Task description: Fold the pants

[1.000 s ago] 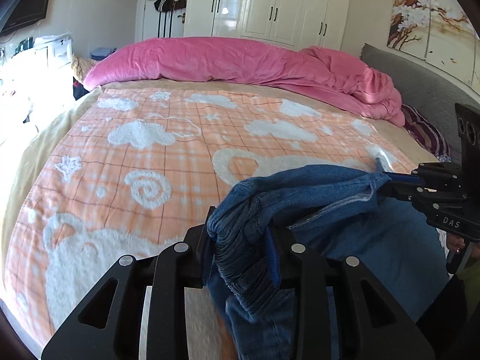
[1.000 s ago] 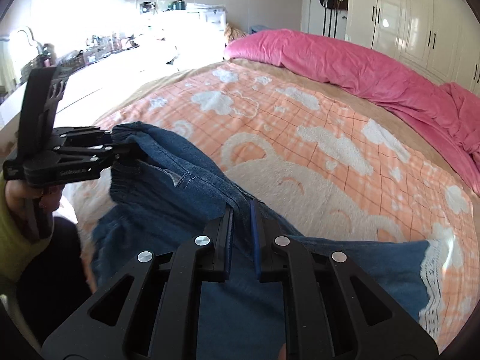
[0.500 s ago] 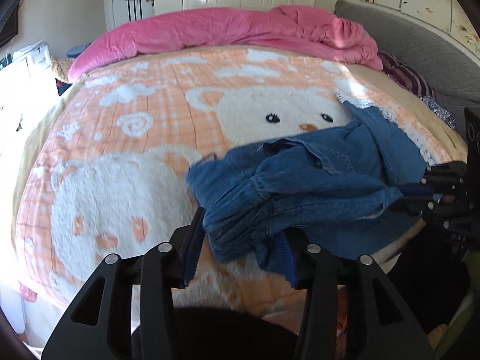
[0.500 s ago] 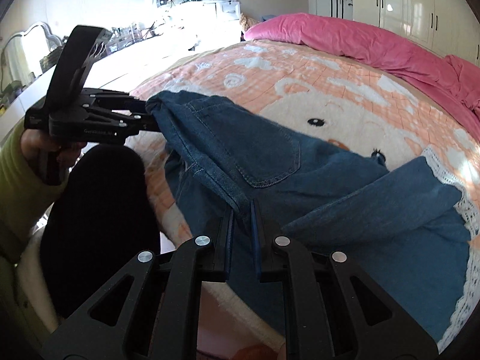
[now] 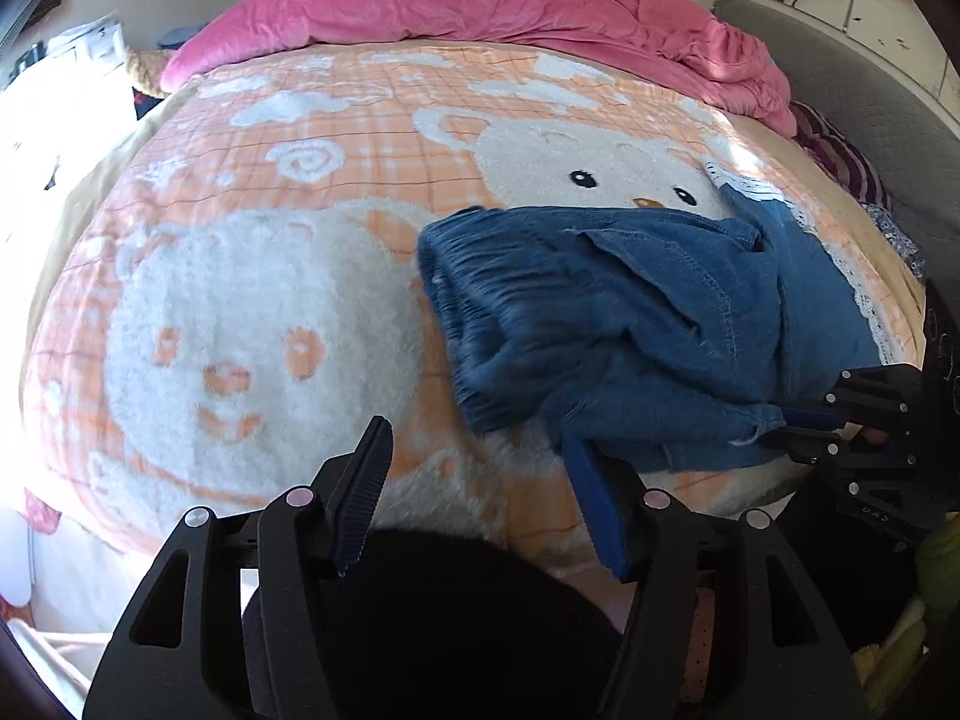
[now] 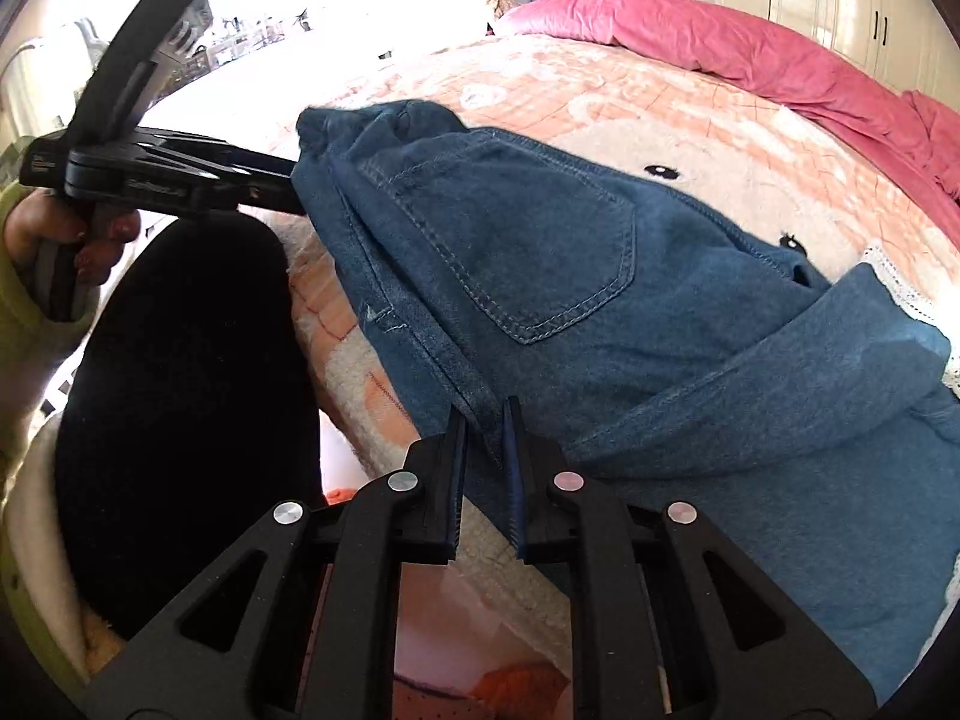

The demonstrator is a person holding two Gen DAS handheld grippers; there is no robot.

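Note:
Blue jeans [image 5: 630,312] lie bunched on the orange and white bear blanket [image 5: 240,300] near the bed's front edge, back pocket up, with a lace-trimmed leg end at the right. My left gripper [image 5: 474,435] is just in front of the gathered waistband. Its jaws are opening wide and nothing is between them; only the right fingertip [image 5: 576,456] brushes the denim's edge. My right gripper [image 6: 485,414] pinches the side seam of the jeans [image 6: 570,252], its jaws just starting to ease apart. The right wrist view shows the left gripper [image 6: 291,183] side-on at the waistband corner.
A pink duvet [image 5: 480,12] is heaped along the far side of the bed. A grey headboard [image 5: 870,90] and a striped pillow [image 5: 840,156] are at the right. White wardrobes [image 6: 840,0] stand behind. The person's dark trouser leg [image 6: 180,420] is against the bed's front edge.
Both grippers came down and back towards the bed's front edge, laying the lifted jeans on the blanket. The left jaws opened and let go of the waistband. The right stayed pinched on the seam.

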